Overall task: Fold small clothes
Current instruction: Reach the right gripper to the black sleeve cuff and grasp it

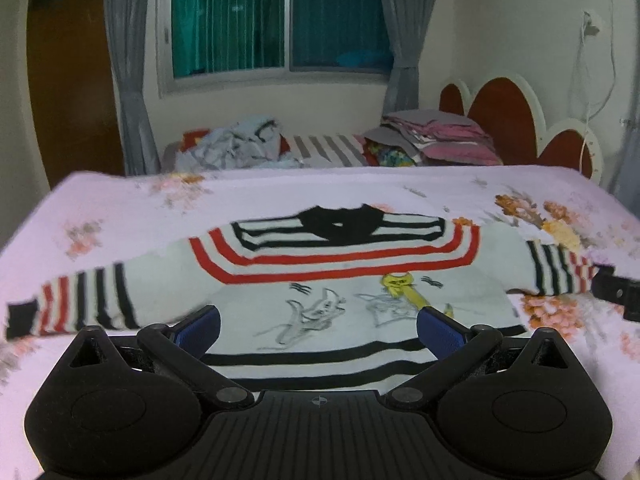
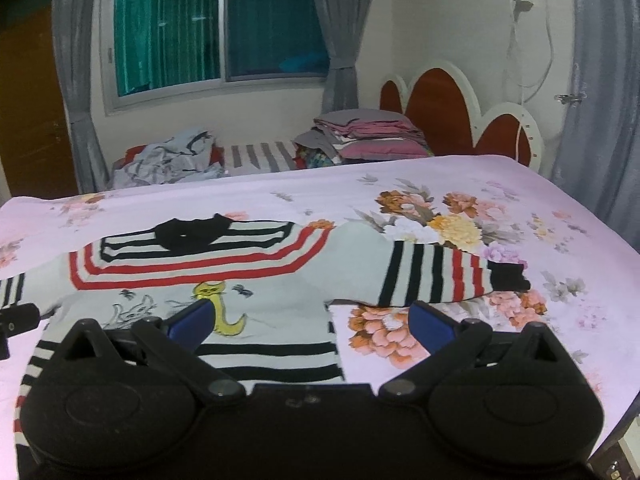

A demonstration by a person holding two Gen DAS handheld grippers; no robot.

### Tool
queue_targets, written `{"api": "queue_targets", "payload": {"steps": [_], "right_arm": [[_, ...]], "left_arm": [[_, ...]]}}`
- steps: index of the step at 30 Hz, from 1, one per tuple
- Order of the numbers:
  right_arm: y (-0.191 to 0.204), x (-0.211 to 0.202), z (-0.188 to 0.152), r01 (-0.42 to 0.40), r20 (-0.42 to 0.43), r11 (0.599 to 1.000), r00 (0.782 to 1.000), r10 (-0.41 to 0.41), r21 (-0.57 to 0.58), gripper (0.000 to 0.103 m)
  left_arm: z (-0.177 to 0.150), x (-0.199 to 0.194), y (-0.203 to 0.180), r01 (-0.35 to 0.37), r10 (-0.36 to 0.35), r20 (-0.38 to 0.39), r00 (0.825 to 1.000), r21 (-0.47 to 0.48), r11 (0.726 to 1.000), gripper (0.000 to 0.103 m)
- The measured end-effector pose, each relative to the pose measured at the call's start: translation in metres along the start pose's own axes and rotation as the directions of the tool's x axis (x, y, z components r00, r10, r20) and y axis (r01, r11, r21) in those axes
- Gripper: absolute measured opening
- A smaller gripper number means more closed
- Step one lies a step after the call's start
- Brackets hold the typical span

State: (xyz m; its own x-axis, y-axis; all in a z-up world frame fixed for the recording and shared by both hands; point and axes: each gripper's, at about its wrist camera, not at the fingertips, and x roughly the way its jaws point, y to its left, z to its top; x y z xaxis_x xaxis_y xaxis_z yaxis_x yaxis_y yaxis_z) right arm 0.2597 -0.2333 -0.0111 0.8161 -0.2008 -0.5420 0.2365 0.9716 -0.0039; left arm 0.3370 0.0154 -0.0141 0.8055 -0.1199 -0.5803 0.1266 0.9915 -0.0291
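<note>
Blue-padded fingers of the left gripper stand wide apart and hold nothing, poised over the hem of the sweater; the right gripper is likewise spread and empty, one pad over the garment's hem corner and the other over bare bedspread. Judgement: both tools are placed at the near edge of the bed to take up the hem or side for a first fold, which is not yet begun. The sweater, white with red and black stripes and a yellow cat motif, lies flat and face up across the near half of the bed, collar toward the far edge, both sleeves stretched outward toward the side edges. No containers are present. Beyond the far edge a second bed carries a crumpled pile of clothes and a neat folded stack near the headboard.
</note>
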Motion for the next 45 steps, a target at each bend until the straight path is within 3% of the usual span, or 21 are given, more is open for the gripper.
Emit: {"api": "queue_targets", "payload": {"steps": [2,10,14,18,20,22,24,28,36,40,43,45], "right_arm": [[-0.006,0.008,0.002,0.008,-0.004,1.000,1.000,-0.008,0.005,0.103],[-0.033,0.046,0.016,0.016,-0.016,1.000,1.000,-0.016,0.018,0.103],[-0.062,0.071,0.022,0.033,-0.028,0.998,0.999,-0.032,0.058,0.103],[-0.107,0.100,0.023,0.061,-0.027,0.989,0.998,-0.058,0.131,0.102],[-0.132,0.117,0.021,0.093,-0.035,0.981,0.996,-0.088,0.168,0.097],[-0.159,0.134,0.017,0.114,-0.050,0.970,0.993,-0.105,0.217,0.085],[-0.186,0.152,0.011,0.132,-0.066,0.950,0.991,-0.118,0.281,0.080],[-0.230,0.188,-0.001,0.178,-0.113,0.916,0.983,-0.147,0.360,0.066],[-0.288,0.237,-0.021,0.208,-0.184,0.842,0.974,-0.132,0.497,0.058],[-0.305,0.242,-0.026,0.162,-0.138,0.808,0.985,-0.101,0.567,0.056],[-0.306,0.245,-0.028,0.143,-0.118,0.802,0.989,-0.092,0.579,0.056],[-0.299,0.249,-0.025,0.168,-0.131,0.833,0.985,-0.117,0.527,0.051]], "left_arm": [[0.001,0.006,0.001,0.036,-0.036,-0.007,0.999,-0.027,0.999,0.103],[0.016,0.039,-0.027,0.014,-0.014,0.038,0.999,-0.015,1.000,0.103],[0.024,0.071,-0.046,0.107,-0.109,-0.076,0.991,-0.028,0.994,0.103],[0.027,0.101,-0.066,0.051,-0.056,-0.118,0.991,-0.049,0.998,0.103],[0.026,0.118,-0.073,0.032,-0.042,-0.145,0.989,-0.069,0.997,0.103],[0.025,0.140,-0.088,0.032,-0.031,-0.203,0.979,0.002,0.999,0.103],[0.025,0.151,-0.103,0.030,-0.018,-0.203,0.979,0.054,0.998,0.103],[0.028,0.170,-0.109,0.064,-0.076,-0.244,0.967,-0.058,0.996,0.103],[0.036,0.200,-0.135,0.012,-0.021,-0.298,0.954,-0.031,0.999,0.103],[0.042,0.208,-0.149,0.009,-0.008,-0.299,0.954,-0.001,1.000,0.103],[0.046,0.212,-0.155,0.004,-0.004,-0.298,0.955,0.002,1.000,0.103],[0.048,0.215,-0.156,-0.004,-0.001,-0.306,0.952,-0.013,1.000,0.103]]}}
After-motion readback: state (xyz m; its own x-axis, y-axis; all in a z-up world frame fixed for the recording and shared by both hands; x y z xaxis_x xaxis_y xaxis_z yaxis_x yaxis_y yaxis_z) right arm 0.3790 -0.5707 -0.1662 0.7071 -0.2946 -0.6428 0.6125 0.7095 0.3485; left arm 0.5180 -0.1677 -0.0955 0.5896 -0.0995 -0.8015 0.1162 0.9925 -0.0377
